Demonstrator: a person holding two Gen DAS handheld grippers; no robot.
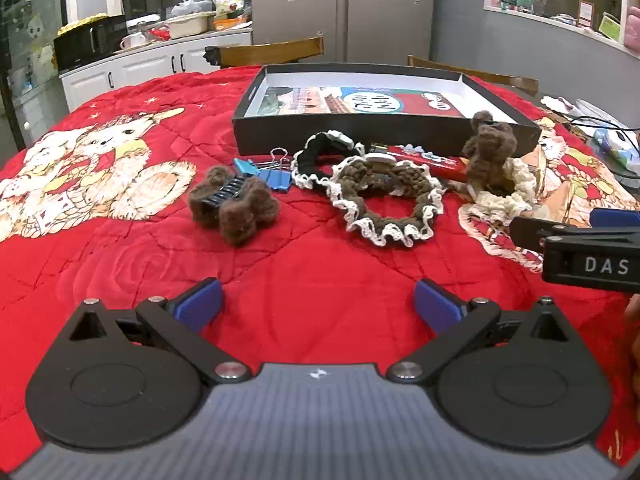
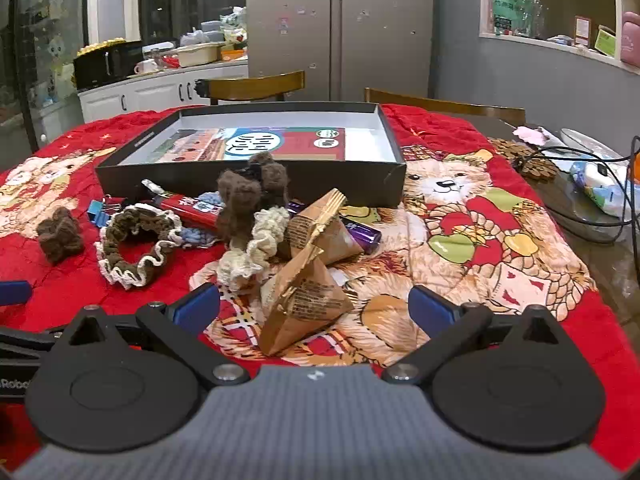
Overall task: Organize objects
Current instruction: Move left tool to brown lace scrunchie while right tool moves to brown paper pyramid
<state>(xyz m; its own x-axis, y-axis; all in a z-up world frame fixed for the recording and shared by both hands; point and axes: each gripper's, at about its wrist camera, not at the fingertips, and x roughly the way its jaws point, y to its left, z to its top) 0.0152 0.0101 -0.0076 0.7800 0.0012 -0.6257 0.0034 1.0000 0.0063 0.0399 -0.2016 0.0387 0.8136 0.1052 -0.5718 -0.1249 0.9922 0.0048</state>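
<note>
The desk wears a quilted red cloth [image 1: 300, 264], soft and matt with stitched seams, and on it the scrunchies are crocheted yarn: a fuzzy brown one [image 1: 386, 200] edged in cream frill and a rough cream one [image 2: 256, 248]. The box [image 1: 360, 132] looks like matt dark cardboard with a smooth white inside, while the brown pyramid packets [image 2: 304, 308] are crinkled paper. The blue binder clips [image 1: 272, 174] are painted metal with shiny wire handles.
</note>
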